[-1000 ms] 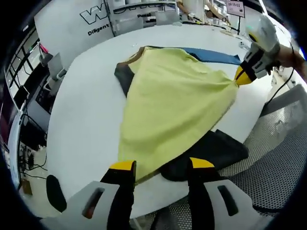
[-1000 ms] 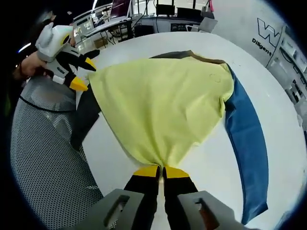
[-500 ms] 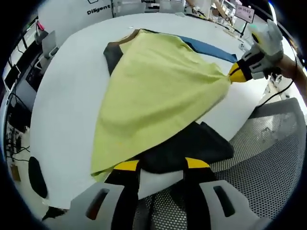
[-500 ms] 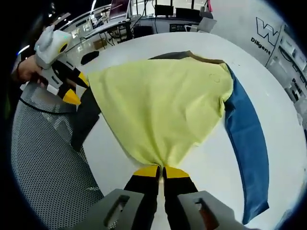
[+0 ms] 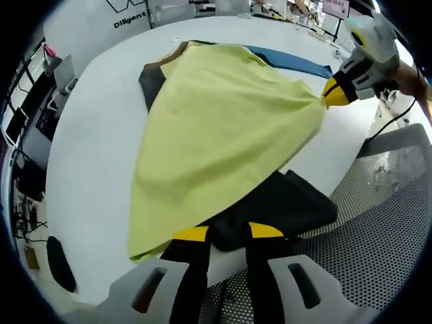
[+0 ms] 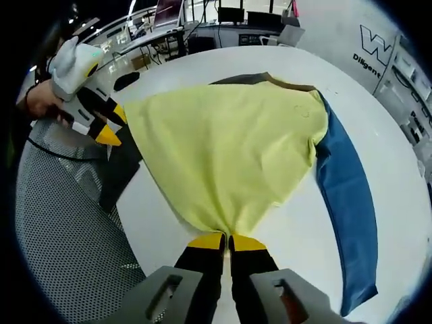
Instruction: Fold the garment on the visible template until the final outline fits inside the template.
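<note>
Left gripper [image 5: 228, 233]: jaws parted, astride the garment's near hem at the table [image 5: 94, 142] edge. Garment [image 6: 229, 152]: yellow body spread on the white table, blue sleeve rightward. Right gripper [image 6: 227, 241]: jaws clamped on the yellow hem corner.

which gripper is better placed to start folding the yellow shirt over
Right, probably. The right gripper is shut on a bunched corner of the yellow shirt, ready to carry it across. The left gripper is open near the opposite corner, over the dark sleeve, holding nothing.
</note>
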